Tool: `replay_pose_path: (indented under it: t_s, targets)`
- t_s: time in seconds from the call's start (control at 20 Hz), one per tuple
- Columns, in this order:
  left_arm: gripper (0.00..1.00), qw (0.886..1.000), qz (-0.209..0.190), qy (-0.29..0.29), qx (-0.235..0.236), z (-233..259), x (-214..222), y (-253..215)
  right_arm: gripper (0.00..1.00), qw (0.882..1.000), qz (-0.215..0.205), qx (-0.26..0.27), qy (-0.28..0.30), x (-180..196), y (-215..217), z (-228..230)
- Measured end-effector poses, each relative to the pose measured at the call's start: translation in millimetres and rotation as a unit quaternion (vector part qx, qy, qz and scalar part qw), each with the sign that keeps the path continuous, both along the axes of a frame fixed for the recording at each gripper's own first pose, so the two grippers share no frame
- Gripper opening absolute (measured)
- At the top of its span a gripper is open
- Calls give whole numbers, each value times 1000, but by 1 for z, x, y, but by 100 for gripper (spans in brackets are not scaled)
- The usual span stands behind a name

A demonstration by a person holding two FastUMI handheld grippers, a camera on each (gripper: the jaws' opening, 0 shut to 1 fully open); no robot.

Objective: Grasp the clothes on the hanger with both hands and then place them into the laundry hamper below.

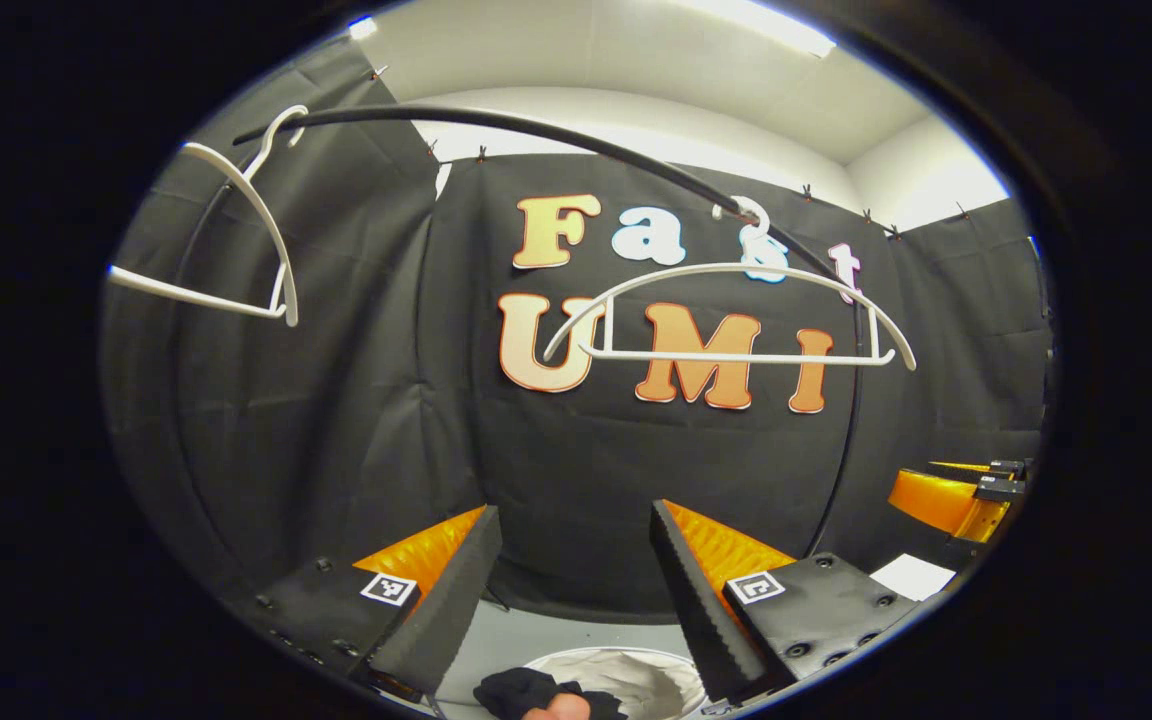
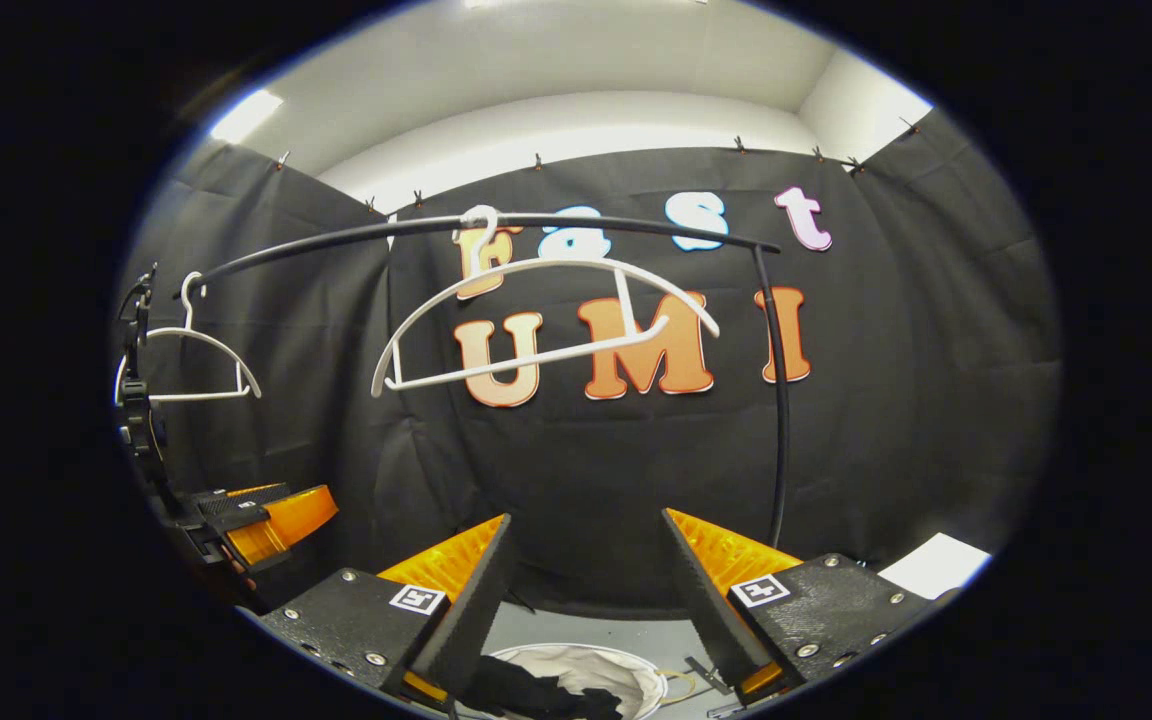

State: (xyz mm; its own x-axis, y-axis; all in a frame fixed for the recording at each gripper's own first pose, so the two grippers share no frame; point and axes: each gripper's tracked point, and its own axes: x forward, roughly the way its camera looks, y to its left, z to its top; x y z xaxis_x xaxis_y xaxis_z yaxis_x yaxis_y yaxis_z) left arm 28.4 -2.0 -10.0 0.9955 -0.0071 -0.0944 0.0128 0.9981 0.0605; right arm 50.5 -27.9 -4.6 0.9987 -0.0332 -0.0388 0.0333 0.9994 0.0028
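Note:
Two bare white hangers hang on the black rail point(image 1: 536, 130): one at the left point(image 1: 236, 230) and one at the middle point(image 1: 726, 320). In the right gripper view the nearer hanger point(image 2: 536, 320) hangs tilted. Black clothes point(image 1: 526, 692) lie in the white laundry hamper point(image 1: 651, 672) below; the clothes point(image 2: 526, 695) and hamper point(image 2: 596, 665) also show under my right gripper. My left gripper point(image 1: 573, 515) is open above the hamper with nothing between its fingers. My right gripper point(image 2: 586, 520) is open and empty too. The two grippers are side by side.
The right gripper point(image 1: 966, 495) shows at the right edge of the left gripper view, and the left gripper point(image 2: 256, 520) at the left of the right gripper view. The rail's upright post point(image 2: 781, 400) stands right of the hamper. A white sheet point(image 2: 936, 565) lies on the floor.

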Motion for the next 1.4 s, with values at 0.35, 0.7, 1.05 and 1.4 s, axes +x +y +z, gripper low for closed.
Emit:
replay_pose_path:
  t_s: [0.35, 0.7, 1.05, 1.4]
  targets:
    - [94, 1000, -22, -10, -1, 7, 0, -19, 97, 1000, -21, -3, -14, -5, -16, 3]
    - [94, 999, -36, -20, -1, 19, 0, -28, 97, 999, -27, -1, -19, -8, -23, 5]
    - [94, 999, -27, -27, -3, 22, 3, -27, 97, 1000, -22, 4, -10, -4, -20, -3]
    - [94, 999, -20, -31, -3, 24, 1, -21, 97, 1000, -16, 7, -8, -4, -16, -8]
